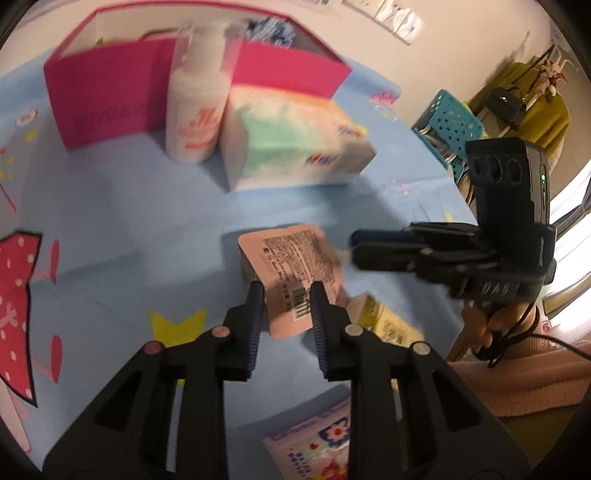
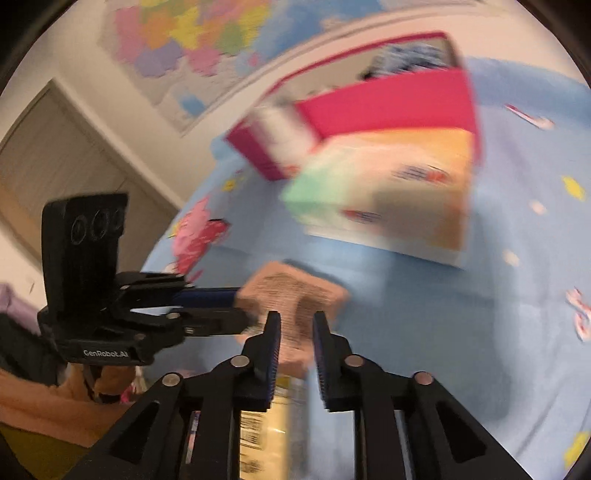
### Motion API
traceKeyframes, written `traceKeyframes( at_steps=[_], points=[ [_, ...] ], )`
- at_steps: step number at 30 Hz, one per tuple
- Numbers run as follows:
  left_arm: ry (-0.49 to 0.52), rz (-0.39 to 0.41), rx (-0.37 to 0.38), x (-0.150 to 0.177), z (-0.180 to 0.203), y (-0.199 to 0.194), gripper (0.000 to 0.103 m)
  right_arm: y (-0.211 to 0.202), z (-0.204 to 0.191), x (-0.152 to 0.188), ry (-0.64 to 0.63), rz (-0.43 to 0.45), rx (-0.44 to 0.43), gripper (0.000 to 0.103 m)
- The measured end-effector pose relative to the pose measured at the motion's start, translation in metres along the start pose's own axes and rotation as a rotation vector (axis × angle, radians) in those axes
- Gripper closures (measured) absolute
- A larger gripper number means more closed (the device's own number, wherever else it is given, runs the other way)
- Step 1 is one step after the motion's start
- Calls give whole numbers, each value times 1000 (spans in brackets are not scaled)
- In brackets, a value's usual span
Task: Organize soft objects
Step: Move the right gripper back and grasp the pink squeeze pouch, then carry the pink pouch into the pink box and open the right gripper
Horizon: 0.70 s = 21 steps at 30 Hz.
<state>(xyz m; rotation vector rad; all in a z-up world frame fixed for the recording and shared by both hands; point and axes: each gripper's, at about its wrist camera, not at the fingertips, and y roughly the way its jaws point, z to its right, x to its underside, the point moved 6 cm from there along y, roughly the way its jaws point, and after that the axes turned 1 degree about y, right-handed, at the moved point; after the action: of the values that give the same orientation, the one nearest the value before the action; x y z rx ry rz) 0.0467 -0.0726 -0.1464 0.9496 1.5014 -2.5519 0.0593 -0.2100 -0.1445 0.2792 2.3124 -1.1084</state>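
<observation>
A flat pink packet (image 1: 295,266) with a barcode and printed text hangs just above the blue cloth. My left gripper (image 1: 286,291) is shut on its near, barcode end. My right gripper (image 1: 354,245) comes in from the right, its fingers pinched on the packet's right edge. In the right wrist view the same pink packet (image 2: 295,295) sits between the right gripper (image 2: 295,321) fingers, blurred. There the left gripper (image 2: 240,310) grips its left edge. A yellow packet (image 1: 388,321) lies beneath.
An open pink box (image 1: 110,96) stands at the back with blue-white fabric (image 1: 273,29) inside. In front of it are a white bottle (image 1: 195,103) and a pastel tissue pack (image 1: 295,140). A flower-print packet (image 1: 314,443) lies near. A teal basket (image 1: 447,122) is off the table's right edge.
</observation>
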Motion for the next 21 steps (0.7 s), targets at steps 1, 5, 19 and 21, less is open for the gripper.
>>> traceKeyframes(
  at_steps=[1, 5, 19, 21],
  points=[
    [-2, -3, 4, 2, -3, 0, 76, -1, 4, 2, 17, 0, 3, 70],
    [-4, -3, 25, 3, -3, 2, 76, 2, 9, 6, 39, -5, -11, 66],
    [2, 44, 53, -15, 12, -12, 75, -9, -4, -7, 61, 62, -74, 65],
    [20, 65, 42, -23, 15, -20, 75, -18, -9, -16, 48, 89, -81, 65]
  ],
)
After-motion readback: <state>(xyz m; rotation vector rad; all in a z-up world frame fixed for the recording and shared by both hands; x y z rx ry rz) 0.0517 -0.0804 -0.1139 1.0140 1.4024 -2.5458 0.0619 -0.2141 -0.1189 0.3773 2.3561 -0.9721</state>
